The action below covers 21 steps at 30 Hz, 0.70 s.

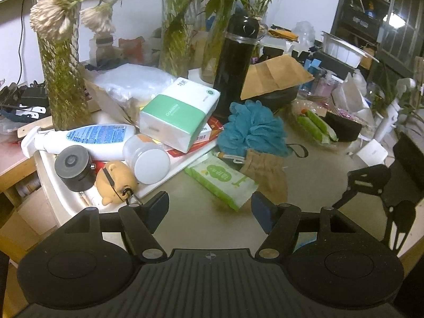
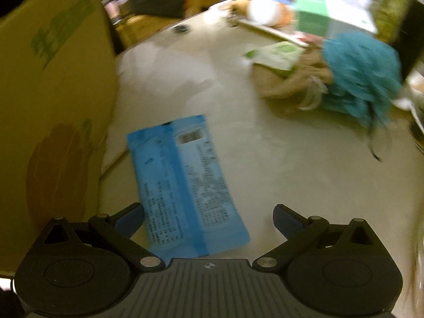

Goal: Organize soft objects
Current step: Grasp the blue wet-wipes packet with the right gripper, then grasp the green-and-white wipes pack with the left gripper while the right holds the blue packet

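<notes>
My left gripper (image 1: pixel 210 209) is open and empty above the table. Just ahead lie a green wipes pack (image 1: pixel 221 181), a brown cloth pouch (image 1: pixel 267 171) and a teal bath pouf (image 1: pixel 254 129). A small bear plush (image 1: pixel 115 180) lies on a white tray (image 1: pixel 61 190) at the left, near a boxed tissue pack (image 1: pixel 180 114). My right gripper (image 2: pixel 209 221) is open, with a blue flat pack (image 2: pixel 185 185) lying on the table between its fingers. The right wrist view is blurred and also shows the pouf (image 2: pixel 360 76), pouch (image 2: pixel 288 84) and green pack (image 2: pixel 275 54).
A cardboard box (image 2: pixel 53 106) stands left of the blue pack. A black flask (image 1: pixel 235 66), glass vases with plants (image 1: pixel 175 39), a lotion bottle (image 1: pixel 84 140), a white jar (image 1: pixel 148 159), a black round speaker (image 1: pixel 74 167) and a paper bag (image 1: pixel 275 76) crowd the table's far side.
</notes>
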{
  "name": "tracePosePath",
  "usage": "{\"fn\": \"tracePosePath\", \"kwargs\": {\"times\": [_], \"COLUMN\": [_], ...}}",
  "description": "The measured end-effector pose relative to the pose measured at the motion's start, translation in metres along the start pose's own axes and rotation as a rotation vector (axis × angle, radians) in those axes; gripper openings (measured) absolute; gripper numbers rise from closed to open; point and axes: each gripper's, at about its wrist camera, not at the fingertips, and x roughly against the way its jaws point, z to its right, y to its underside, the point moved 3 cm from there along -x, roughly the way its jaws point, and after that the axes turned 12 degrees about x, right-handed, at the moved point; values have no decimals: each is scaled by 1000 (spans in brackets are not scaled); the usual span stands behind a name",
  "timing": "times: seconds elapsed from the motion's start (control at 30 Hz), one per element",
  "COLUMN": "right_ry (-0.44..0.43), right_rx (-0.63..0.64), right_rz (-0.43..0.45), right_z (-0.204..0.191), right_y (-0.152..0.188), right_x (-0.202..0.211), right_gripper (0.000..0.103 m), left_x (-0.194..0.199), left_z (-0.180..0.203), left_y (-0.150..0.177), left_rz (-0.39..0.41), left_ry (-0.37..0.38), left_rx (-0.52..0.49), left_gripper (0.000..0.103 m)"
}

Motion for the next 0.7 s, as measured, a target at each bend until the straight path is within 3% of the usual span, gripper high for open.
{"fn": "tracePosePath", "kwargs": {"times": [0.1,0.33,0.37,0.4,0.43,0.7], "right_ry": [4,-5,5,19,42,161], "right_rx": [102,76,66,41,12,-127], "right_rz": [-3,-2,7,23,35,19], "right_z": [-6,-5,-5,-4,0,-1], "right_y": [-5,-9,-9,-9,-10,-1], "right_x": [-7,-8,-6,-2,0,10], "right_gripper": [103,100,92,77,71,66], "left_x": [0,-3,-3,-3,-3,-1], "left_z": [1,2,2,2,2,2], "left_y": [-1,-1,-1,-1,-1,-2], "left_rz": [4,-13,-14,-13,-13,-2], "left_ry": [8,19,21,23,28,29], "left_rx": [5,22,24,25,26,26], "left_gripper": [68,68,68,68,68,68]}}
